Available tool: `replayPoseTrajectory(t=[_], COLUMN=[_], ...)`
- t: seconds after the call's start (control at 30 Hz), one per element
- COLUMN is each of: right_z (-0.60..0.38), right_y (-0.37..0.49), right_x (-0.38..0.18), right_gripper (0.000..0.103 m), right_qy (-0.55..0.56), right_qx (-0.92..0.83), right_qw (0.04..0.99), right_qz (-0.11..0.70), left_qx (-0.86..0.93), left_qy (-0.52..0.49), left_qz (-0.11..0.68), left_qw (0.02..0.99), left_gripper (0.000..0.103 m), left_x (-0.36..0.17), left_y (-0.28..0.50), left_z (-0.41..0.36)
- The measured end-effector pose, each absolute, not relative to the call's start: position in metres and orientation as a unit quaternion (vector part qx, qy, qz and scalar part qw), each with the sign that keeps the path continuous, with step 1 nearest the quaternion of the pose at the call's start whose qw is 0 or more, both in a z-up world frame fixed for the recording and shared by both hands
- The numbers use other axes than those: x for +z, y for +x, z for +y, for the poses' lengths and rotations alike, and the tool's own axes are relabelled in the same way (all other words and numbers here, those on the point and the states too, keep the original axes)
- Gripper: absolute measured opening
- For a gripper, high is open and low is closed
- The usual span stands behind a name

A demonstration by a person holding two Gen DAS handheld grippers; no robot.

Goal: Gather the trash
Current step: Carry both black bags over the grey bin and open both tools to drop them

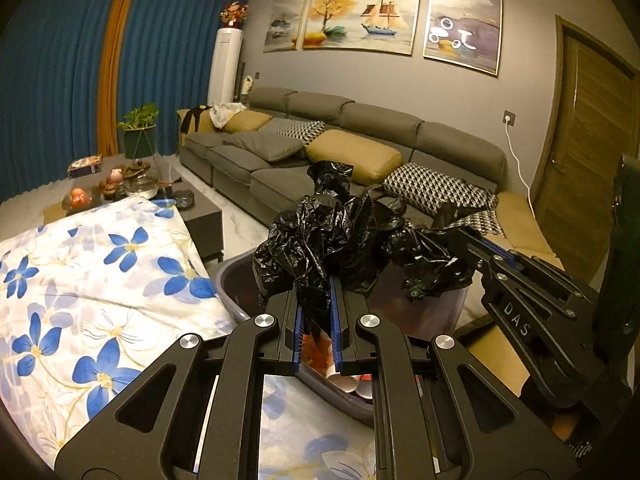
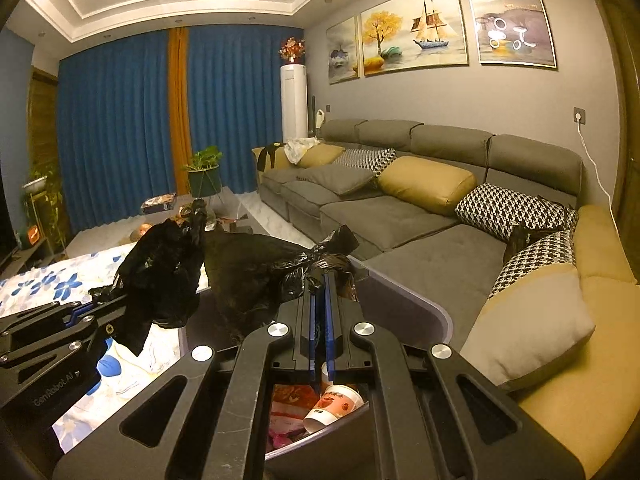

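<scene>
A black plastic trash bag lines a grey trash bin and is pulled up above it. My left gripper is shut on a bunched part of the bag's rim. My right gripper is shut on another bunch of the same bag; it also shows in the left wrist view at the right. Inside the bin lie a paper cup and wrappers. The left gripper shows at the left of the right wrist view.
A table with a blue-flowered cloth stands left of the bin. A grey sofa with cushions runs behind and to the right. A dark coffee table with small items stands farther back. A wooden door is at the right.
</scene>
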State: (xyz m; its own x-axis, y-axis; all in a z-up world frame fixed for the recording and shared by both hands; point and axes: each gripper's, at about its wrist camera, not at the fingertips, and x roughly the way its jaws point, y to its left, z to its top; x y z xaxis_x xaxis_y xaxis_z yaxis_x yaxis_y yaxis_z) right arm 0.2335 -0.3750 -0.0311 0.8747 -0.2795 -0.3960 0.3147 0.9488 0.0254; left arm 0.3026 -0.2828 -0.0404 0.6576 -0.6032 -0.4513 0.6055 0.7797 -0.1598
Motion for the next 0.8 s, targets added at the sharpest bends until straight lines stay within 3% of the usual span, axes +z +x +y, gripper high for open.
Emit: replayPoseTrajectory(t=[0.8], right_z=[-0.398], right_y=[0.244], right_x=[-0.044], right_gripper=[0.005], right_qy=[0.080], right_qx=[-0.151], right_qw=[0.962], right_qz=[0.212], left_qx=[-0.354], left_qy=[0.009], left_qz=[0.263], left_qw=[0.898], left_gripper=[0.012], left_x=[-0.057], left_y=[0.320], left_z=[-0.302])
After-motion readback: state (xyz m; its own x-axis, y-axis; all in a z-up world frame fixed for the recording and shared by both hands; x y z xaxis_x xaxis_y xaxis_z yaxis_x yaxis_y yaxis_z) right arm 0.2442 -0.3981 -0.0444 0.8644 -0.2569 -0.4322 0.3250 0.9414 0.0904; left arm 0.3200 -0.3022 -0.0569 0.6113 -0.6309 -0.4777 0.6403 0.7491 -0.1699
